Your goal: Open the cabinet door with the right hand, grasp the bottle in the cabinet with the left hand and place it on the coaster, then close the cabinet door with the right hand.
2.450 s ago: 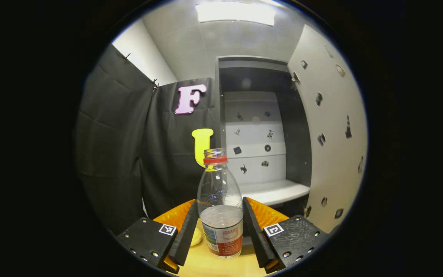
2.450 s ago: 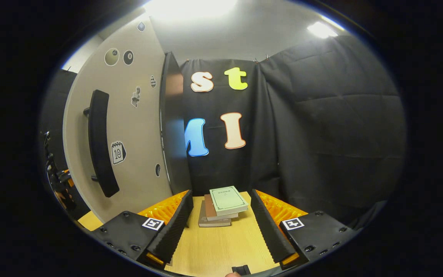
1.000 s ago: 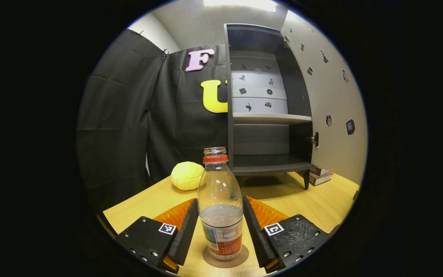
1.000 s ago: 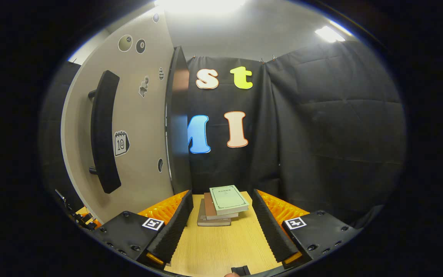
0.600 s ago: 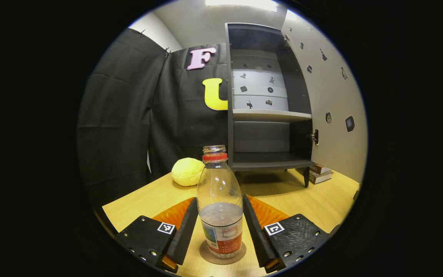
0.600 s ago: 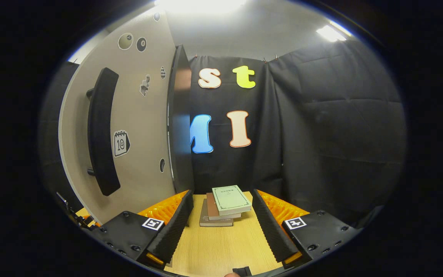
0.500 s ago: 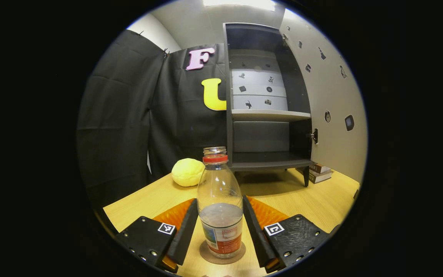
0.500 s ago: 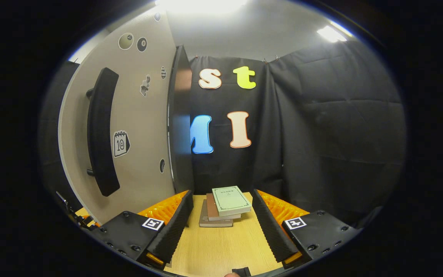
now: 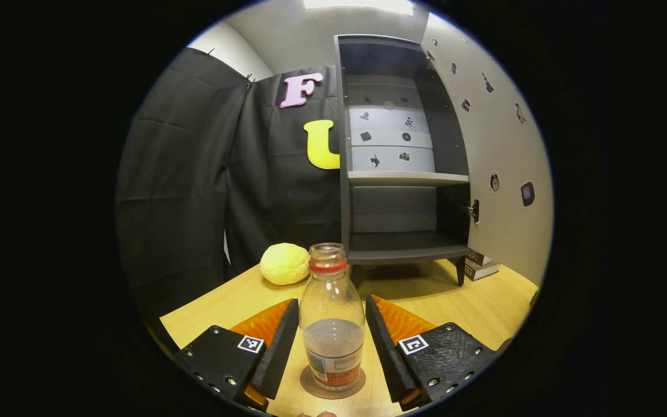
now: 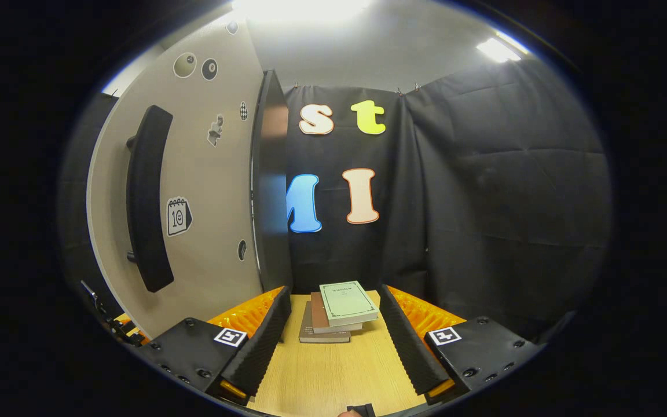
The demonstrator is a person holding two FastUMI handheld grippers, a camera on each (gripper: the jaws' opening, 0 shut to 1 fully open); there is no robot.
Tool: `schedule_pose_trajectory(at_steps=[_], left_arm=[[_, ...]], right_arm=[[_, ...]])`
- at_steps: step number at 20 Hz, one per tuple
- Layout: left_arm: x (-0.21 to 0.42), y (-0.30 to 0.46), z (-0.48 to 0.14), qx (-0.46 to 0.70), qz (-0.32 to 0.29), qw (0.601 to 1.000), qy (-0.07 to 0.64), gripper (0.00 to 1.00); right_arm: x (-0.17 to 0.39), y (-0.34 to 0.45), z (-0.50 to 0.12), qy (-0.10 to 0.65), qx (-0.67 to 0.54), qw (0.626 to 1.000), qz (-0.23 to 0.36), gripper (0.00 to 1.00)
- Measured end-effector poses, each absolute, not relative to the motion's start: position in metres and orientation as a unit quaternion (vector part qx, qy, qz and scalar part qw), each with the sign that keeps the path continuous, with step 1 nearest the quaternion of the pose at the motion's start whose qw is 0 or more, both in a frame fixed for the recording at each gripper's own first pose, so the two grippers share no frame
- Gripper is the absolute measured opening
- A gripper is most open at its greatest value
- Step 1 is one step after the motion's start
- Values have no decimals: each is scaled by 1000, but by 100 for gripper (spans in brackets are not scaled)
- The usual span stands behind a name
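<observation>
A clear bottle [image 9: 333,324] with a red neck ring and no cap stands upright on a round brown coaster [image 9: 310,387] on the wooden table. My left gripper [image 9: 332,301] is open, one finger on each side of the bottle with a narrow gap to it. Behind it the dark cabinet [image 9: 403,250] stands with bare shelves and its pale door [image 9: 501,145] swung wide to the right. In the right gripper view the door's outer face [image 10: 206,191] with its long black handle [image 10: 145,197] is at the left. My right gripper [image 10: 334,289] is open and holds nothing.
A yellow ball [image 9: 284,263] lies on the table left of the cabinet. A stack of books [image 10: 345,304] lies straight ahead of the right gripper, by the door's edge, and the same books [image 9: 481,266] show past the cabinet's leg. Black cloth walls close in behind.
The left gripper brought the bottle out of the cabinet down onto the coaster, then let go and drew back a little. The right gripper has barely moved.
</observation>
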State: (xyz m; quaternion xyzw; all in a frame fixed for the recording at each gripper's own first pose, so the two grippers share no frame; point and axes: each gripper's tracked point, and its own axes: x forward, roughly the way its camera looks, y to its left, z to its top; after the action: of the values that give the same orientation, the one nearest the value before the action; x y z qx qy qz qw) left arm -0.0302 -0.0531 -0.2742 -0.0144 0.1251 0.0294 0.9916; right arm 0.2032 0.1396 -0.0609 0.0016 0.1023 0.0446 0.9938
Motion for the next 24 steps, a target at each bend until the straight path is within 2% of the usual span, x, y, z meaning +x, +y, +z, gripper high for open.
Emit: schedule_pose_trajectory(at_steps=[1,2,4,5,9,10,11,17,20,24], left_arm=[[-31,-53,-271,-14,31,992,125,66],[-31,-54,-266,-13,33,992,125,66],[-31,-53,-251,-5,37,992,122,66],[-31,-51,-240,1,42,992,120,66],[-27,-44,-185,7,60,993,106,66],[-28,-43,-171,6,64,992,105,66],[-30,-42,-158,6,68,992,102,66],[-37,-34,-88,1,72,995,69,64],[-33,-30,-73,-13,67,996,52,64],[-20,-27,-67,-17,43,998,51,66]], right_arm=[[203,139,-62,102,2,994,45,98],[203,138,-62,102,3,994,47,93],[203,138,-60,101,6,993,54,93],[203,140,-59,99,6,993,60,98],[203,151,-53,96,10,990,98,98],[203,155,-49,96,15,989,111,94],[202,160,-46,96,20,987,124,98],[199,190,-19,76,48,979,184,98],[195,204,-9,66,49,977,198,98],[190,209,1,56,28,983,173,96]])
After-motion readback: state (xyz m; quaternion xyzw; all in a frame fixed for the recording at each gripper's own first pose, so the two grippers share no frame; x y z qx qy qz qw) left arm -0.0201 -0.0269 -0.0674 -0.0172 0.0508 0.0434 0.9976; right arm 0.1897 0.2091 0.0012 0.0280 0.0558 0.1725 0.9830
